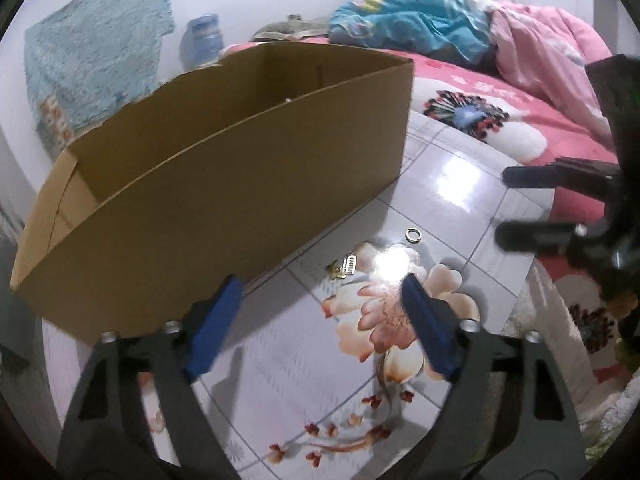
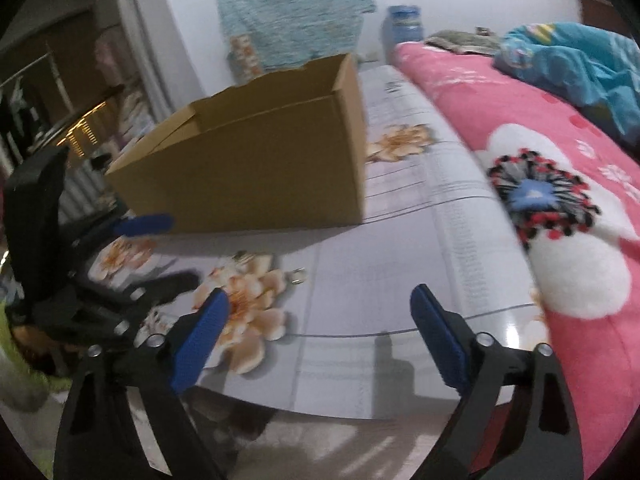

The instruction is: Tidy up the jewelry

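Note:
A small gold ring (image 1: 413, 235) and a gold clip-like piece (image 1: 344, 269) lie on the glossy floral tabletop (image 1: 440, 184), close to the front corner of an open cardboard box (image 1: 224, 184). My left gripper (image 1: 322, 286) hovers just short of the clip, open, with nothing between its blue pads. My right gripper (image 2: 320, 294) is open and empty too, over the table's near edge. The ring (image 2: 298, 276) shows ahead of it, slightly left. The box (image 2: 248, 168) stands behind. Each gripper appears in the other's view: the right gripper (image 1: 503, 206) and the left gripper (image 2: 180, 251).
A bed with a pink flowered blanket (image 2: 560, 184) runs along the table's right side, with blue bedding (image 1: 412, 20) piled at its far end. A teal cloth (image 2: 296, 12) hangs on the back wall beside a blue jar (image 2: 404, 26). Dark shelving (image 2: 60, 92) stands at the left.

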Motion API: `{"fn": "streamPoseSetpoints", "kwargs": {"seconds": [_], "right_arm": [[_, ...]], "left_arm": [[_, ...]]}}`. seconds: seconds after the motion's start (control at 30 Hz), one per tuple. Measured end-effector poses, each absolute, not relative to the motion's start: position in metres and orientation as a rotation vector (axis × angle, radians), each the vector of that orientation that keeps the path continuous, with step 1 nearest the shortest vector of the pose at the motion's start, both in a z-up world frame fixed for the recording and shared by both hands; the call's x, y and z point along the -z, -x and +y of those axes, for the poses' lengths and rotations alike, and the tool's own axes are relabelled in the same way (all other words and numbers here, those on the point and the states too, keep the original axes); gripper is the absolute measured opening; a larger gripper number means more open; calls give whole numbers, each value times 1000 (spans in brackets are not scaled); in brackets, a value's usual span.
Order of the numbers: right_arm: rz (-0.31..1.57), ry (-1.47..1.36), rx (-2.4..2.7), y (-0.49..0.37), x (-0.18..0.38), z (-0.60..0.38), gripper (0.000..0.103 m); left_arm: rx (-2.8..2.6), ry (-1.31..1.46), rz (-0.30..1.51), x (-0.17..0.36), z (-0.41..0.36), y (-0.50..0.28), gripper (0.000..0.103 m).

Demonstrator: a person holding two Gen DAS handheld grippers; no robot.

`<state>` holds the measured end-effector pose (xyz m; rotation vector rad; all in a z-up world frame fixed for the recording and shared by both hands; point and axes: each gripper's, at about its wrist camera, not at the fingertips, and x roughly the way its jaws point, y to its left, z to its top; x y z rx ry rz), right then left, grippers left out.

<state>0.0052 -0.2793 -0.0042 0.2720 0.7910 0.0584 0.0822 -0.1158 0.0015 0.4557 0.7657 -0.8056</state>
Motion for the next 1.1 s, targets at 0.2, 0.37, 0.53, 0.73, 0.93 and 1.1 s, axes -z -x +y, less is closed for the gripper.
{"fn": "streamPoseSetpoints", "kwargs": {"seconds": [0.2, 0.37, 0.53, 0.73, 0.93, 1.1], "right_arm": [[788, -284, -131, -11, 10, -269, 69], [805, -318, -159, -20, 17, -270, 68], [811, -337, -175, -29, 22, -272, 67], [821, -350, -188, -37, 28, -274, 67], [817, -363, -190, -38, 29, -276, 67], [814, -368, -183, -39, 28, -281, 67]], "left_arm": [[847, -517, 776, 5, -131, -90, 44], [859, -573, 804, 17, -142, -99, 28], [889, -593, 829, 21, -146, -103, 25], [947, -579, 853, 22, -151, -107, 9], [955, -597, 847, 23, -156, -103, 6], [953, -595, 840, 23, -155, -100, 0]]}}
